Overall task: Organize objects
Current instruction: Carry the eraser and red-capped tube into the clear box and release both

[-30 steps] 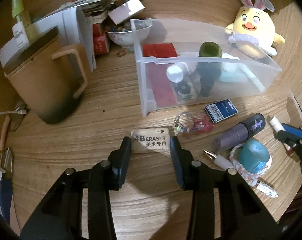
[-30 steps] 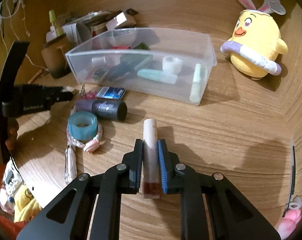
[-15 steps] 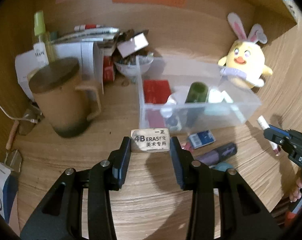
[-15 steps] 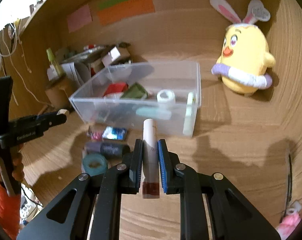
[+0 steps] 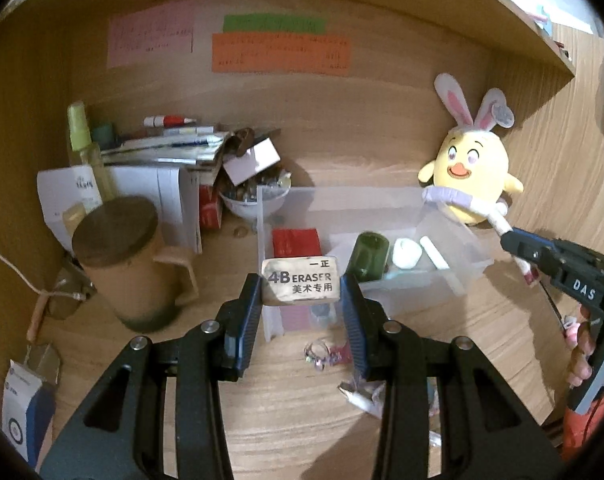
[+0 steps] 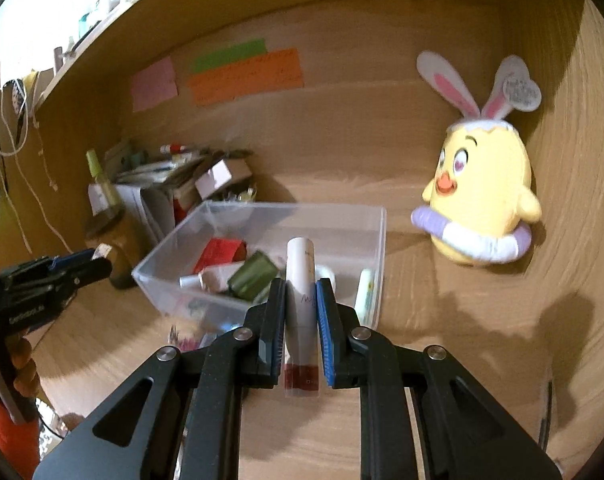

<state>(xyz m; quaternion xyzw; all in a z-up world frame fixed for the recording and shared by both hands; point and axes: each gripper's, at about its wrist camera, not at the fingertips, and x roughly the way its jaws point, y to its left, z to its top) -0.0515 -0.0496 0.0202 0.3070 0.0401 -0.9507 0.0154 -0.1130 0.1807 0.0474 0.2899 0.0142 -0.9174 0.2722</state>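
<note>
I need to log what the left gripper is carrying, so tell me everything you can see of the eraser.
The eraser is a flat rectangular block, off-white and smudged grey-brown at its edges, printed "4B ERASER" in black with Chinese characters. It looks like soft rubber. It sits level between the fingertips of the left gripper, whose pads press its two short ends, label toward the camera. Nothing else touches it. It is held clear above the desk, in front of the clear plastic bin.

Warm, dim light fills my desk nook; my fingers (image 5: pixel 356 332) throw soft shadows on the table (image 5: pixel 302 420). The right view smears with motion blur, and fisheye bending darkens every edge.
</note>
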